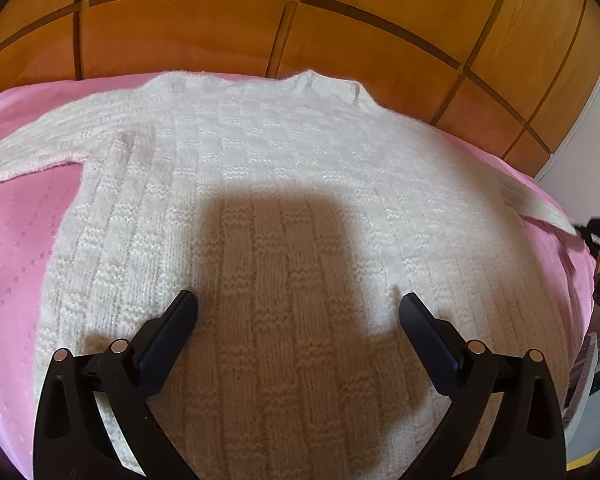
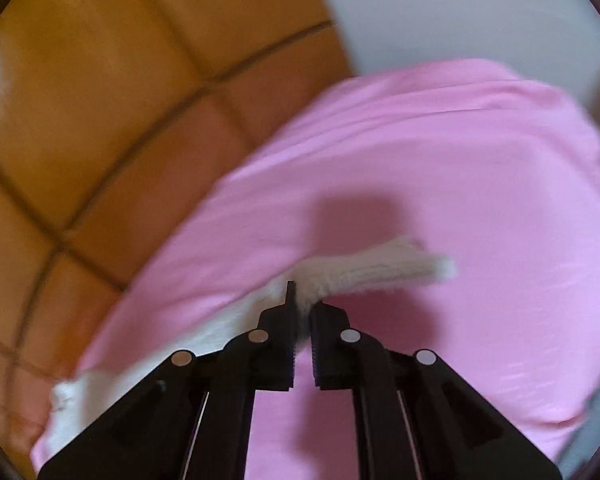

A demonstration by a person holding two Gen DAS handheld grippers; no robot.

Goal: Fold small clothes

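We find the left hand-held gripper (image 1: 299, 308) spread wide and holding nothing, poised low over the lower body of the white knitted sweater (image 1: 284, 200), its shadow falling on the knit between the fingers. The sweater lies face up and mostly flat on the pink bed cover (image 1: 16, 248), neckline away from us, one sleeve (image 1: 40, 148) stretched out to the left. The right hand-held gripper (image 2: 304, 312) is closed narrow on the other sleeve (image 2: 380, 268) near its cuff, the cuff end sticking out free beyond the fingertips above the cover; that view is blurred, so we cannot judge how deep the bite is. We judge the chief risk to be a slip: a shallow pinch on loose, stretchy knit may let the sleeve drop short of the body. A second risk is drag, since nothing pins the sweater and a pull on the sleeve could skew or bunch the body. Beyond the bed stand wooden wardrobe panels (image 1: 260, 28), which we judge no hazard.
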